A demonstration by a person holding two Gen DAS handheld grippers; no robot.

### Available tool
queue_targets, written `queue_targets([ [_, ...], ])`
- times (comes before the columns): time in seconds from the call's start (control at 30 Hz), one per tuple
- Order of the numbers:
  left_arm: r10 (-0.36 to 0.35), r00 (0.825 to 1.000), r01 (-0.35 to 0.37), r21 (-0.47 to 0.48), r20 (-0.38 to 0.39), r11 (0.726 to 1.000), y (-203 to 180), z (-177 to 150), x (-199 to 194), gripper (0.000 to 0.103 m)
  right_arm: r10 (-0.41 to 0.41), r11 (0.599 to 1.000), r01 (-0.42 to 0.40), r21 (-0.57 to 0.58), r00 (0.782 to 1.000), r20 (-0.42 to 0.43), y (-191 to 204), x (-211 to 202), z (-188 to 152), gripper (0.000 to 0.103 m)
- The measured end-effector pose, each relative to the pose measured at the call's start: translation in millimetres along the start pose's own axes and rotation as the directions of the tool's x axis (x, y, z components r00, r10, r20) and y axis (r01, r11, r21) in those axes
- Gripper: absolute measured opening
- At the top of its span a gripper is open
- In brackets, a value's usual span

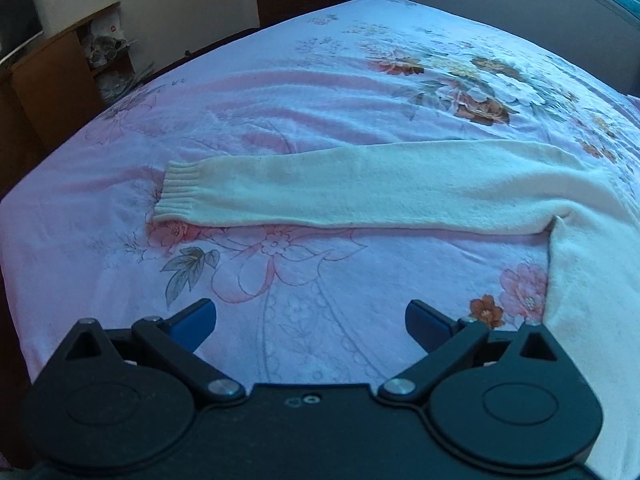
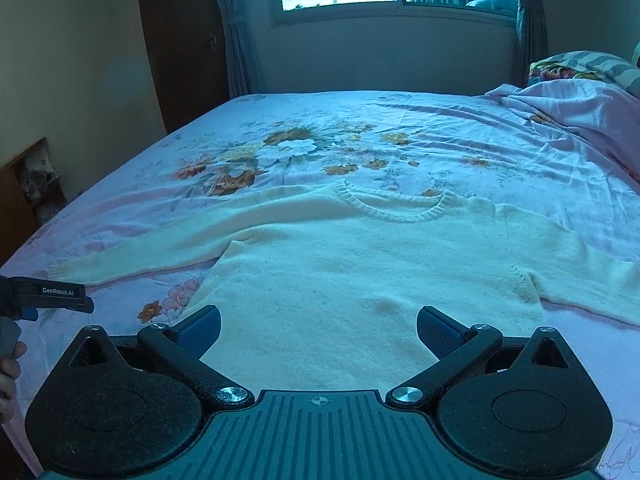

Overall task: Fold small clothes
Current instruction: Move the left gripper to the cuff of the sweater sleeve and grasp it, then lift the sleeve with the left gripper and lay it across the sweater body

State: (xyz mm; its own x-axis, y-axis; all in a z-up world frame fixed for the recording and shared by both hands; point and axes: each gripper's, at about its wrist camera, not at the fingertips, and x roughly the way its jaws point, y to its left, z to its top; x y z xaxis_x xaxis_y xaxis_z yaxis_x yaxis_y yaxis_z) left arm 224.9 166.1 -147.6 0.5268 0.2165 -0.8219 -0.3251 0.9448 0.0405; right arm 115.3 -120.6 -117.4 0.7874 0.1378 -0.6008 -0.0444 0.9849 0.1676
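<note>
Right wrist view: "GenRobot.AI" reads on the black left gripper (image 2: 60, 300); both it and the right gripper (image 2: 319, 330) gape wide over the cream knitted sweater (image 2: 360, 272), holding nothing.

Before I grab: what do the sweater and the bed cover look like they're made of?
Sweater: looks like a soft, fuzzy knit, cream, matte; ribbed cuff and ribbed collar point to yarn, wool or acrylic, can't tell which. Bed cover: thin printed floral fabric, pink, matte; fine wrinkles suggest a light woven sheet, possibly cotton.
</note>
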Motion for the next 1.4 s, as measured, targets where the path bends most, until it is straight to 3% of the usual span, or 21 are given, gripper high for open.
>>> queue_targets([
  [0.2, -0.073, 0.995, 0.06, -0.191, -0.062, 0.98, 36, 11, 34, 0.098, 0.01, 1.0, -0.01, -0.008, 0.999, -0.033, 5, 23, 0, 0.103],
  [0.43, -0.18, 0.983, 0.153, -0.377, -0.038, 0.914, 68, 20, 62, 0.097, 0.013, 1.0, -0.013, -0.011, 0.998, -0.063, 6, 46, -2, 0.103],
  [0.57, -0.246, 0.969, 0.218, -0.477, 0.003, 0.851, 82, 25, 73, 0.096, 0.009, 1.0, -0.01, -0.01, 0.997, -0.072, 5, 56, -2, 0.103],
  [0.93, -0.323, 0.937, 0.328, -0.642, 0.129, 0.693, 113, 29, 90, 0.094, 0.006, 1.0, -0.006, 0.0, 0.996, -0.089, 2, 70, -3, 0.103],
  [1.0, -0.328, 0.935, 0.333, -0.653, 0.136, 0.68, 116, 29, 89, 0.076, 0.006, 1.0, -0.006, 0.0, 0.996, -0.089, 3, 70, -4, 0.103],
  [1.03, -0.344, 0.93, 0.34, -0.648, 0.128, 0.681, 117, 29, 90, 0.009, 0.007, 1.0, -0.007, 0.002, 0.996, -0.089, 2, 70, -5, 0.103],
  [1.1, -0.378, 0.922, 0.336, -0.672, 0.089, 0.66, 122, 27, 100, 0.007, 0.009, 1.0, -0.009, 0.003, 0.996, -0.092, 3, 71, -6, 0.103],
  [1.27, -0.367, 0.925, 0.335, -0.672, 0.1, 0.661, 123, 27, 107, 0.01, 0.017, 1.0, -0.017, 0.001, 0.995, -0.096, 4, 71, -9, 0.103],
  [1.33, -0.373, 0.92, 0.346, -0.698, 0.121, 0.627, 126, 26, 114, 0.012, 0.017, 1.0, -0.017, 0.002, 0.995, -0.102, 4, 72, -10, 0.103],
  [1.4, -0.377, 0.913, 0.368, -0.711, 0.156, 0.599, 126, 27, 117, 0.021, 0.016, 1.0, -0.016, 0.002, 0.994, -0.108, 4, 73, -10, 0.103],
])
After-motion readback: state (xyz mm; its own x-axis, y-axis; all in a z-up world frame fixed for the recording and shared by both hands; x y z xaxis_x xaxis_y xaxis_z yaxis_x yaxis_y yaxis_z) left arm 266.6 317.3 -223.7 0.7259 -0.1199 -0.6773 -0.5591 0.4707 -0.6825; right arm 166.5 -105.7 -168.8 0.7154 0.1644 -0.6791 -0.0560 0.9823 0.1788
